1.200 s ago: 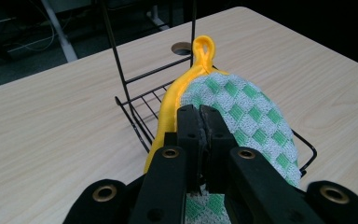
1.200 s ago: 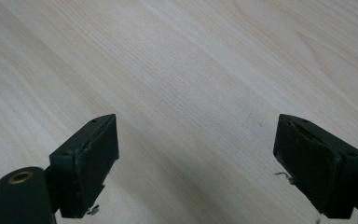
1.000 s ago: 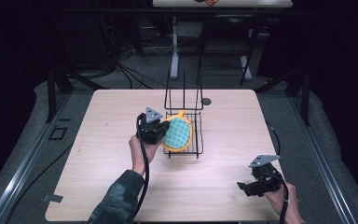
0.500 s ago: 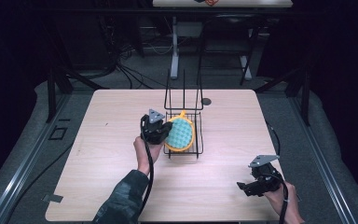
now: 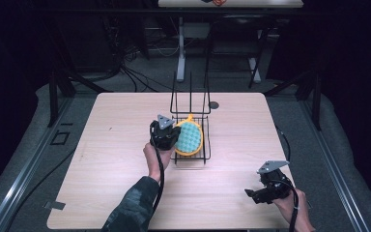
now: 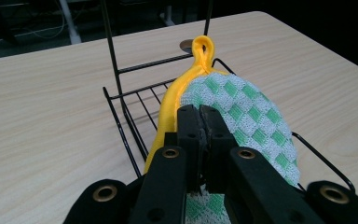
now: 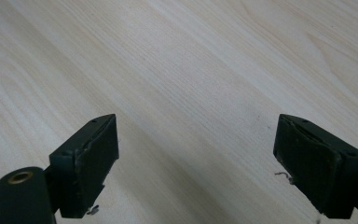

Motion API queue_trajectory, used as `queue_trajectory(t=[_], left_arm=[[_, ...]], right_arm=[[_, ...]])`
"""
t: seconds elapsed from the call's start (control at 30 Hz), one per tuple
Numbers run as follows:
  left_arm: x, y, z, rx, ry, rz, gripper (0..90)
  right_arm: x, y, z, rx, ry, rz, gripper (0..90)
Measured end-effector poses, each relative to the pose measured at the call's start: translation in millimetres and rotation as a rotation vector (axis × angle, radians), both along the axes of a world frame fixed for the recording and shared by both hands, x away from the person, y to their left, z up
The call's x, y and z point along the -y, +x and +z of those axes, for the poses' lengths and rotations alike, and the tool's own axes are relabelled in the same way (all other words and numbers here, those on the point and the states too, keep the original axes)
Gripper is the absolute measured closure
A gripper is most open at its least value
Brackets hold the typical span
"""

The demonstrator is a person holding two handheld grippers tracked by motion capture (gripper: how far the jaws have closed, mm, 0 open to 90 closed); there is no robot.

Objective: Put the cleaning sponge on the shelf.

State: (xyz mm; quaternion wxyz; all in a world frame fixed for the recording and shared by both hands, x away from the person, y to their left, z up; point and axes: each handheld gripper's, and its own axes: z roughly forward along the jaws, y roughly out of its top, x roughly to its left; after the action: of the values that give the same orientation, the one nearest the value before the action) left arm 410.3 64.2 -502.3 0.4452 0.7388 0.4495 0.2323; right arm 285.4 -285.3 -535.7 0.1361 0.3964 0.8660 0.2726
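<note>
While my left gripper (image 6: 200, 116) has its jaws pressed together on the near edge of the pot holder (image 6: 242, 126), I have that green-checked, yellow-trimmed pad lying tilted in the black wire rack (image 5: 191, 133) at the middle of the table (image 5: 116, 121). Its yellow hanging loop (image 6: 203, 46) points away from me toward the rack's tall back uprights, and the yellow border rides up along one side wire, so I judge the pad is only partly settled. Pinching a thin edge gives me a firm hold on soft cloth and lets me steer it between the wires. My right gripper (image 7: 196, 163) waits low over bare wood near the front right corner, jaws wide apart with nothing between them, well clear of the rack so it cannot snag anything
</note>
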Motion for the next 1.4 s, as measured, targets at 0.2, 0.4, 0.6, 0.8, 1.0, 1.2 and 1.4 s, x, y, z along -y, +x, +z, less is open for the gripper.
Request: queue_trajectory(t=[0.2,0.4,0.6,0.8,1.0,1.2,1.4], left_arm=[[6.6,5.4,-8.5,-0.027,-0.007,0.017,88.2],[6.8,11.3,-12.5,-0.055,-0.022,0.032,88.1],[5.0,14.7,-16.9,-0.084,-0.025,0.054,87.8],[8.5,16.1,-20.4,-0.11,-0.017,0.056,87.6],[8.9,18.2,-24.5,-0.129,-0.009,0.074,87.2],[9.3,20.6,-27.6,-0.13,-0.014,0.09,87.2],[9.6,23.6,-30.4,-0.133,-0.003,0.108,86.9]], right_arm=[[0.0,-0.2,-0.5,-0.004,-0.001,-0.002,13.3],[-0.4,-0.7,-0.1,0.0,-0.012,0.002,13.3],[-1.7,-0.8,-0.5,-0.006,-0.009,0.006,13.3],[-1.5,-0.6,-1.2,-0.006,-0.005,0.001,13.3],[-1.6,-0.5,-1.4,-0.009,-0.008,0.005,13.3],[-0.3,-0.9,-0.9,-0.005,-0.004,0.004,13.3],[-0.2,-0.8,-1.4,-0.012,0.003,0.003,13.2]])
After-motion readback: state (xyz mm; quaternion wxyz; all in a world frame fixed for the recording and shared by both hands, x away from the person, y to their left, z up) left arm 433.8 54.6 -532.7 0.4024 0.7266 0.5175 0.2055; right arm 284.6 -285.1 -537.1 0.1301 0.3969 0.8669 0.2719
